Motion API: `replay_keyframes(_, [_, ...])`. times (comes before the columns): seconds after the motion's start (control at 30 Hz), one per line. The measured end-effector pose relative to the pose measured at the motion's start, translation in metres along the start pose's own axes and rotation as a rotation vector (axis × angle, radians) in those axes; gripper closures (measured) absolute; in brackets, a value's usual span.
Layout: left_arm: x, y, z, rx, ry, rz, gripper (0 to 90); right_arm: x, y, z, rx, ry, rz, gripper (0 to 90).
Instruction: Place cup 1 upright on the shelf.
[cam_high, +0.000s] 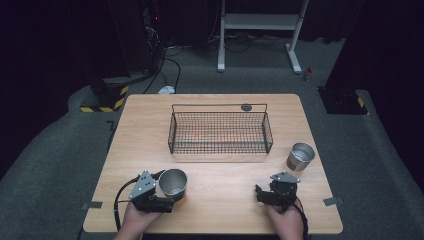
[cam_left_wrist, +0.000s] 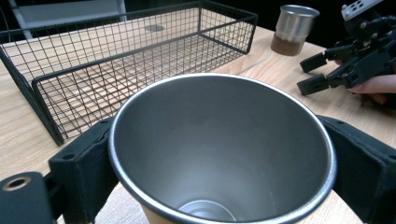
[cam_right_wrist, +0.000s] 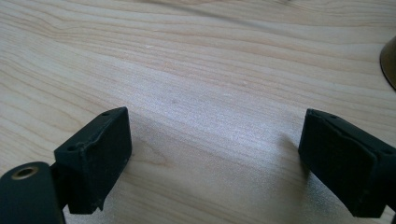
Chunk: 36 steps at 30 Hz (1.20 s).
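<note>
A steel cup (cam_high: 173, 182) stands upright at the table's near left, its brown base band just showing. My left gripper (cam_high: 171, 194) is shut on it, one black pad on each side of the cup's wall (cam_left_wrist: 222, 154); the cup is empty inside. A second steel cup (cam_high: 301, 156) (cam_left_wrist: 294, 27) stands at the right, beside the black wire basket (cam_high: 220, 132) (cam_left_wrist: 116, 60). My right gripper (cam_high: 260, 195) (cam_left_wrist: 322, 70) lies low at the near right, pointing left. It is open, with bare wood between its pads (cam_right_wrist: 215, 158).
The basket sits empty across the middle of the wooden table (cam_high: 225, 180). A small dark disc (cam_high: 246, 107) lies behind it. A curved brown edge (cam_right_wrist: 390, 60) shows at the right border of the right gripper view. Bare wood separates the two grippers.
</note>
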<state>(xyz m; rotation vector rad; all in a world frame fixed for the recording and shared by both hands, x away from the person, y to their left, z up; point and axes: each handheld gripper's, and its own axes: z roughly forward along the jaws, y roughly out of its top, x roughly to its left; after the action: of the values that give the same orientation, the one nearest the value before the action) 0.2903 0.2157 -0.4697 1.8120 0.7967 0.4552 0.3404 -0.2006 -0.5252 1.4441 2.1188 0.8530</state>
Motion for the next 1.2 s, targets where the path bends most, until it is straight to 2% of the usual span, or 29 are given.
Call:
replay_keyframes(0.13, [-0.002, 0.002, 0.001, 0.009, 0.020, 0.018, 7.5, 0.000, 0.000, 0.000, -0.001, 0.003, 0.000, 9.8])
replay_keyframes(0.33, [-0.006, 0.006, 0.002, -0.001, 0.037, 0.003, 7.6, -0.001, 0.001, 0.001, -0.001, 0.010, -0.009, 9.8])
replay_keyframes(0.4, [-0.005, 0.008, 0.004, 0.001, 0.060, 0.008, 7.6, -0.001, 0.000, 0.000, 0.000, 0.013, -0.009, 9.7])
replay_keyframes(0.43, [-0.004, 0.009, 0.006, 0.003, 0.065, -0.006, 7.6, -0.001, 0.000, 0.000, 0.000, 0.015, -0.012, 9.7])
replay_keyframes(0.6, [-0.004, 0.011, 0.009, 0.008, 0.082, -0.015, 7.6, -0.003, 0.000, 0.000, 0.002, 0.029, -0.030, 9.5])
replay_keyframes(0.63, [-0.004, 0.012, 0.012, 0.023, 0.103, -0.006, 7.6, -0.005, 0.000, 0.000, 0.003, 0.042, -0.040, 9.5])
replay_keyframes(0.77, [-0.001, 0.016, 0.016, 0.019, 0.104, -0.031, 7.6, -0.005, 0.000, 0.000, 0.003, 0.038, -0.034, 9.3])
replay_keyframes(0.97, [0.000, 0.021, 0.022, 0.019, 0.110, -0.044, 7.7, -0.004, 0.000, 0.000, 0.003, 0.038, -0.034, 9.3])
replay_keyframes(1.03, [0.002, 0.024, 0.024, 0.008, 0.112, -0.061, 7.7, -0.004, 0.000, 0.000, 0.004, 0.037, -0.034, 9.3])
replay_keyframes(1.2, [0.006, 0.031, 0.027, 0.004, 0.124, -0.062, 7.7, -0.004, 0.000, -0.001, 0.003, 0.036, -0.035, 9.3])
